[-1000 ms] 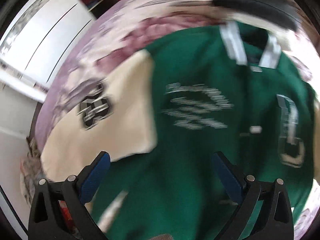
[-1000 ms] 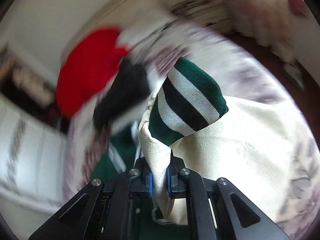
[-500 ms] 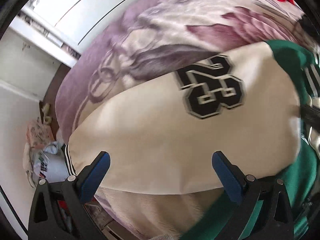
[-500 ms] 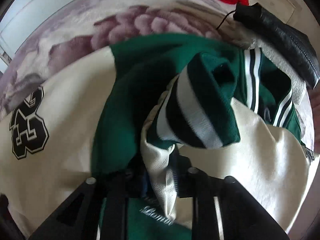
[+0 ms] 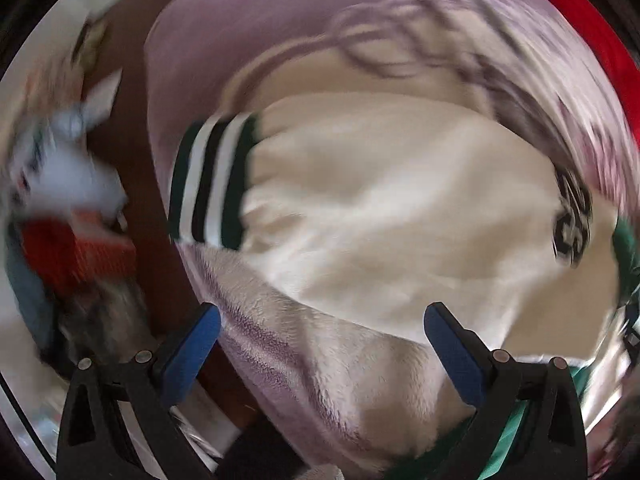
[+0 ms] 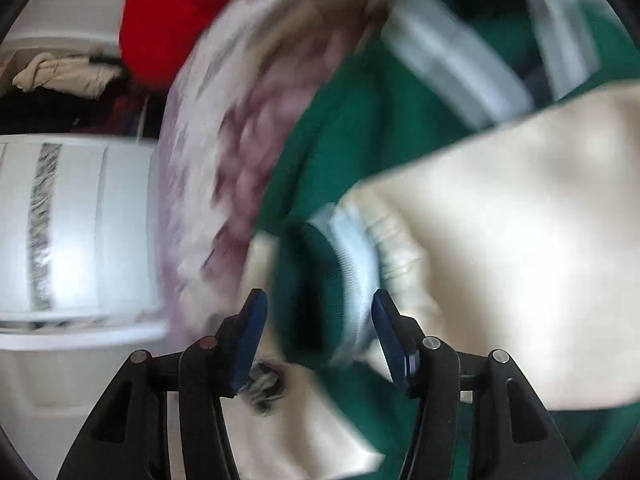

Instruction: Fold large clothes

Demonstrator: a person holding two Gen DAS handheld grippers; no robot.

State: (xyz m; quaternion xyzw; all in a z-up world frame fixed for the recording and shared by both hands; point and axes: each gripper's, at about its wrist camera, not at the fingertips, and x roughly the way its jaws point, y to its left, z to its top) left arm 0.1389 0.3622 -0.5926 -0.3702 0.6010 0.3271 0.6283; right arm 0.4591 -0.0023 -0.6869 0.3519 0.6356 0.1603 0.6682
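A green varsity jacket (image 6: pixel 344 128) with cream sleeves lies on a purple floral blanket (image 5: pixel 304 364). In the blurred left wrist view, one cream sleeve (image 5: pixel 400 216) stretches out flat, with its green-and-white striped cuff (image 5: pixel 208 184) at the left and a black number patch (image 5: pixel 572 220) at the right. My left gripper (image 5: pixel 324 340) hangs open over the sleeve's near edge and the blanket, holding nothing. The other cream sleeve (image 6: pixel 512 248) lies folded across the green body. Its striped cuff (image 6: pixel 324 280) sits between my right gripper's (image 6: pixel 322 332) opening jaws, and the pads do not press on it.
A red garment (image 6: pixel 172 20) lies at the blanket's far end. A white cabinet (image 6: pixel 80 220) stands beside the bed, with piled clothes (image 6: pixel 64 72) behind it. Beyond the bed's edge are brown floor (image 5: pixel 136 184) and blurred bags and boxes (image 5: pixel 68 216).
My right gripper has let go of the sleeve it was shut on, and its jaws have widened. My left gripper, still open, has swept from the green body along the cream sleeve to its cuff.
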